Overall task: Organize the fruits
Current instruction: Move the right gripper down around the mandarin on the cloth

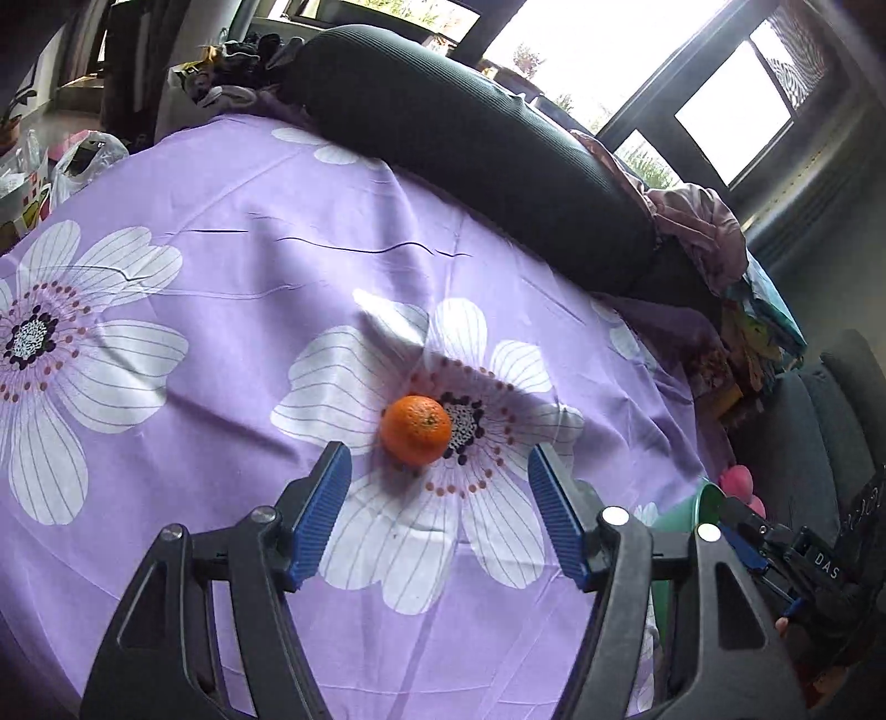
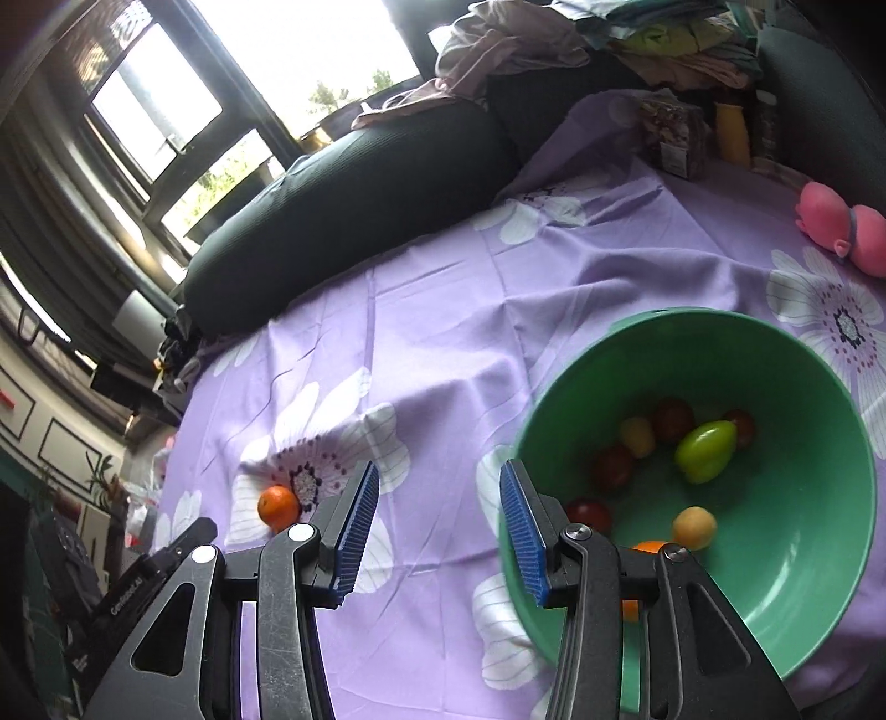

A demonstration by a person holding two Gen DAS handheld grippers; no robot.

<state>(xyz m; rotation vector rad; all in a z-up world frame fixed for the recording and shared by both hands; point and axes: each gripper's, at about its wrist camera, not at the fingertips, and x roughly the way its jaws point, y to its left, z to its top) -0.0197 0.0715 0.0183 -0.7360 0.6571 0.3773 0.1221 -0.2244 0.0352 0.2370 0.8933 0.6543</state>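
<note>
An orange tangerine [image 1: 416, 429] lies on the purple flowered cloth [image 1: 221, 310], just ahead of my left gripper [image 1: 440, 471], which is open and empty with the fruit between the finger lines but not touched. The tangerine also shows in the right wrist view [image 2: 278, 506], to the left. My right gripper [image 2: 439, 493] is open and empty, hovering beside the left rim of a green bowl [image 2: 803, 554]. The bowl holds several fruits: a green one [image 2: 706, 451], dark red ones [image 2: 671, 419], yellow ones [image 2: 694, 527] and an orange one [image 2: 649, 547] partly hidden by my finger.
A long dark bolster cushion [image 1: 470, 149] lies along the far edge of the cloth. A pink plush toy [image 2: 844, 232] sits at the right. Piled clothes [image 2: 554, 50] and packets [image 2: 678, 138] stand at the back. The bowl's rim [image 1: 686, 509] shows at the right of the left wrist view.
</note>
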